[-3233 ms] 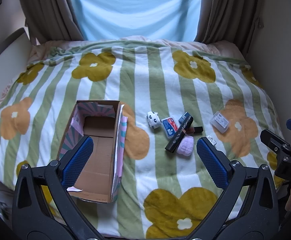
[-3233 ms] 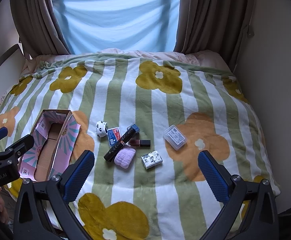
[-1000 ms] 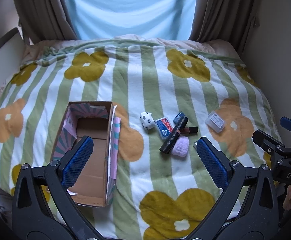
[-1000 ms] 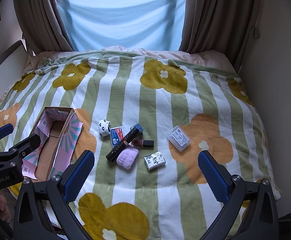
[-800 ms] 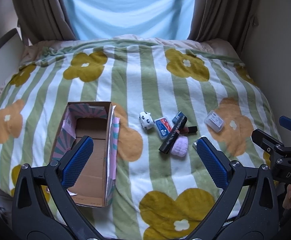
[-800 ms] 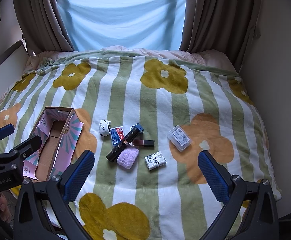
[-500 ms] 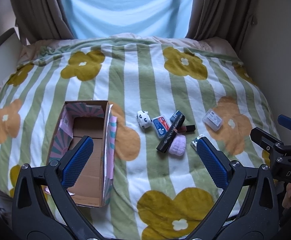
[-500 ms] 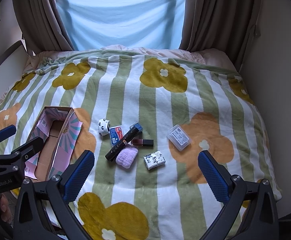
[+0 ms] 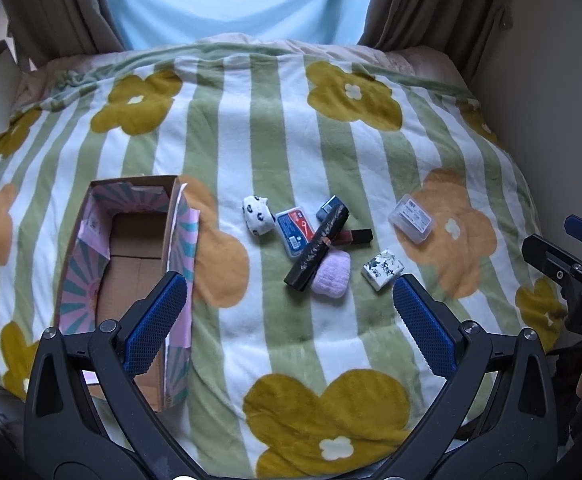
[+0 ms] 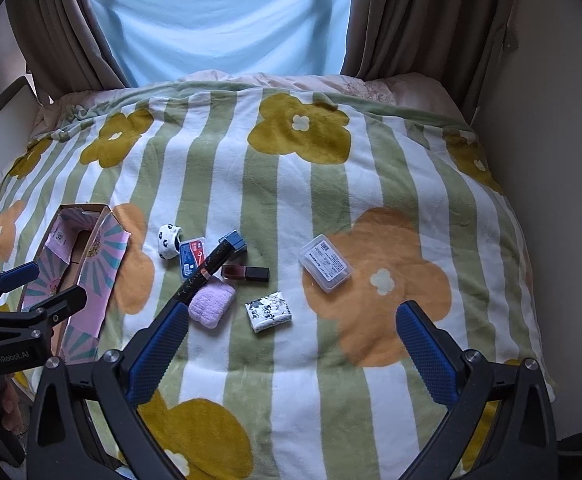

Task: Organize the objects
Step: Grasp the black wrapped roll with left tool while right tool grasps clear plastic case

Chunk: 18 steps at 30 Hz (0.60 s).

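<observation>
Left wrist view: fleecy blanket (image 9: 251,152), green/white stripes w/ mustard and orange flower prints, covers the bed. Left gripper (image 9: 290,312) hovers above it, jaws spread wide, nothing between the blue ribbed pads. Right gripper (image 10: 291,344) likewise spread and empty.

Objects, clustered mid-blanket: a small rounded white pouch w/ black spots (image 9: 257,215); a flat blue-and-red case (image 9: 295,229); a long black rectangular tube (image 9: 317,248) lying diagonally across the group, its lower end on a soft lilac knitted pad (image 9: 333,276); a dark red lip-gloss bottle w/ black cap (image 10: 246,273); a small blue-grey block (image 9: 328,206) at the tube's upper end; a white packet w/ black print (image 9: 383,269); a clear, hard plastic box (image 10: 324,263), set apart to the right on an orange flower.

Container: open cardboard box (image 9: 91,240), pink/teal sunburst lining, plain brown floor, left of the cluster; nothing visible inside.
</observation>
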### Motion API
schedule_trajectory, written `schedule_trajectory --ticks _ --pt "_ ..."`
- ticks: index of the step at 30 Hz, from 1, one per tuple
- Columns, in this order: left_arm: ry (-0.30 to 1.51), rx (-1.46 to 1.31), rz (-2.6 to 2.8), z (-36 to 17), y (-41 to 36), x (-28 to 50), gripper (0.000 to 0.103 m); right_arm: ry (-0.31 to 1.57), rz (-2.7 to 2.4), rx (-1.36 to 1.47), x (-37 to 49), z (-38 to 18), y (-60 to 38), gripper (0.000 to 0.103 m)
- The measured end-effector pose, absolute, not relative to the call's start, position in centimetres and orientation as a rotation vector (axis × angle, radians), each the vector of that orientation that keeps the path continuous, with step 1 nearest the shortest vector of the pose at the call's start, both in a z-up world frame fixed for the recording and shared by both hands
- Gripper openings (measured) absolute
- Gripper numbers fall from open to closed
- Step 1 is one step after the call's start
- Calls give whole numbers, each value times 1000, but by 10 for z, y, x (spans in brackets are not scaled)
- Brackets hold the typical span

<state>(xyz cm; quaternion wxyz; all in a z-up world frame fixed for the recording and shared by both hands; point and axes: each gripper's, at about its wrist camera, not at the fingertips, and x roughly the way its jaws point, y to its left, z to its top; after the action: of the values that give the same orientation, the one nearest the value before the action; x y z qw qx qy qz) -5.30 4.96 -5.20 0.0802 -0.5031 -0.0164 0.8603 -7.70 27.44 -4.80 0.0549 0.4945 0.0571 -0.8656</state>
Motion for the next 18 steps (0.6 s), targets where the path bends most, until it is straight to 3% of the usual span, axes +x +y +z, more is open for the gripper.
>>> schedule_trajectory --ticks 18 --pt "-184 -1875 2343 -207 103 -160 90 349 -2345 1648 -200 -183 341 102"
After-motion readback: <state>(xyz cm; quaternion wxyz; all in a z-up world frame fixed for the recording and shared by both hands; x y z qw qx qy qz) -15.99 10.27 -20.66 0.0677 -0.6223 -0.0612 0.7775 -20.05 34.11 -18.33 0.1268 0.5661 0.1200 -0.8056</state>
